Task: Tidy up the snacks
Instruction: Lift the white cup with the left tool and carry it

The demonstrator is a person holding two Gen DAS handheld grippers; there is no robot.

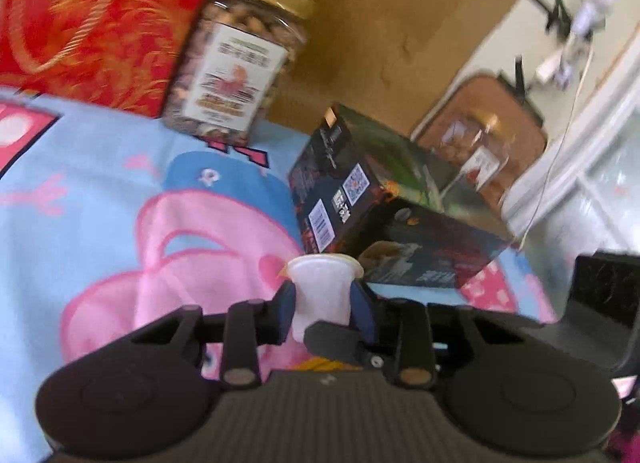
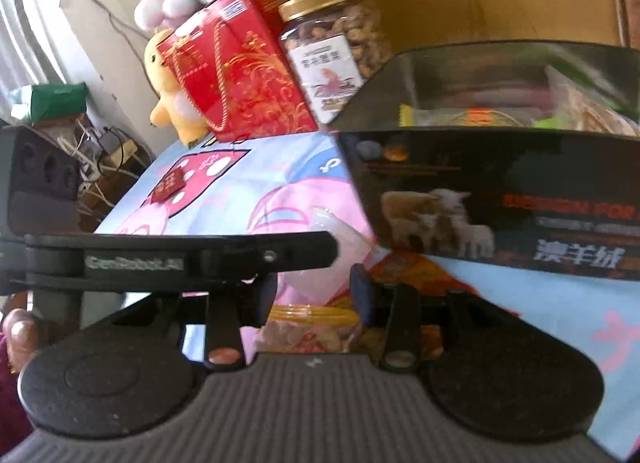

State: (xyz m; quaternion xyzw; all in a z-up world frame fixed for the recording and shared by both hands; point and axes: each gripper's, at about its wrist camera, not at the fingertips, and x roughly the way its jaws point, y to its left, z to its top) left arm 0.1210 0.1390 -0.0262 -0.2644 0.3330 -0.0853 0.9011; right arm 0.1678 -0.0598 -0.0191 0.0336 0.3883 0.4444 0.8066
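Note:
My left gripper [image 1: 322,297] is shut on a small white jelly cup [image 1: 320,287] and holds it above the cartoon cloth, just in front of a black open box [image 1: 384,199]. In the right wrist view the same black box [image 2: 500,199] holds several snack packets. My right gripper [image 2: 314,289] is open, low over the cloth, with yellow-orange snack packs [image 2: 312,327] beneath and between its fingers. The left gripper's black body [image 2: 180,259] crosses in front of it, with the clear cup [image 2: 340,235] at its tip. A nut jar [image 1: 240,59] with a gold lid stands at the back.
A red gift box [image 1: 92,19] stands left of the jar; it also shows in the right wrist view [image 2: 240,63] beside the jar [image 2: 332,51]. Plush toys [image 2: 176,99] sit behind it. A brown cardboard wall [image 1: 400,3] backs the table. A chair with a snack pack [image 1: 480,143] stands beyond.

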